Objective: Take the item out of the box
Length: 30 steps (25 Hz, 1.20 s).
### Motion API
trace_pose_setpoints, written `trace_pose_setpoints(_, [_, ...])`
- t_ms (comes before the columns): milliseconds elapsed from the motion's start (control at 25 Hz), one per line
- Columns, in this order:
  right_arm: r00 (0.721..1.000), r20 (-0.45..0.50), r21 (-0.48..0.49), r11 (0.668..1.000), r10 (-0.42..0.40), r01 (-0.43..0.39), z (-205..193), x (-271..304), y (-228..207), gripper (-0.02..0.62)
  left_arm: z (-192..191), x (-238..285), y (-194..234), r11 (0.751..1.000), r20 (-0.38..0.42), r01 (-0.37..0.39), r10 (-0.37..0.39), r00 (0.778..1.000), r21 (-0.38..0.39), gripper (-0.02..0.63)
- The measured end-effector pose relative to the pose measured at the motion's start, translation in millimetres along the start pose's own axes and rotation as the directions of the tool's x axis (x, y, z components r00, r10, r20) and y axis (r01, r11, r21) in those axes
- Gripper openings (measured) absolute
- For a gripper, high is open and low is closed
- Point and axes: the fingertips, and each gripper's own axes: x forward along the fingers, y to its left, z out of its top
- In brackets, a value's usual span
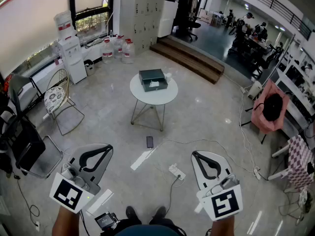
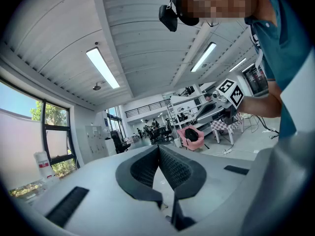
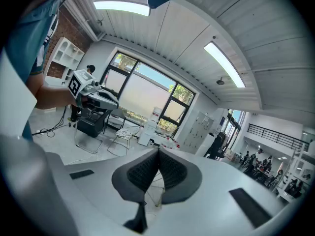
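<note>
A dark green box lies open on a small round white table a few steps ahead, with a white item inside it. Both grippers are held low near the person's body, far from the table. My left gripper has its jaws together with nothing between them; in its own view the ribbed pads meet at the tips. My right gripper is also shut and empty, its pads touching. Each gripper view looks up toward the ceiling and shows the other gripper.
A wire chair and a black chair stand at the left, with a water dispenser and bottles behind. A phone, power strip and cables lie on the floor. Wooden steps are beyond the table; a pink chair is at right.
</note>
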Motion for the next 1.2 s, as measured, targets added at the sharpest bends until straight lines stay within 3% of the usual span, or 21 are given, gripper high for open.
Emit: trace_pose_setpoints(1200, [0.999, -0.012, 0.016, 0.999, -0.042, 0.042, 21.2, 97.0, 16.1, 0.04, -48.3, 12.3, 87.0, 1.0, 0.008, 0.005, -0.006, 1.0, 0.009, 0.018])
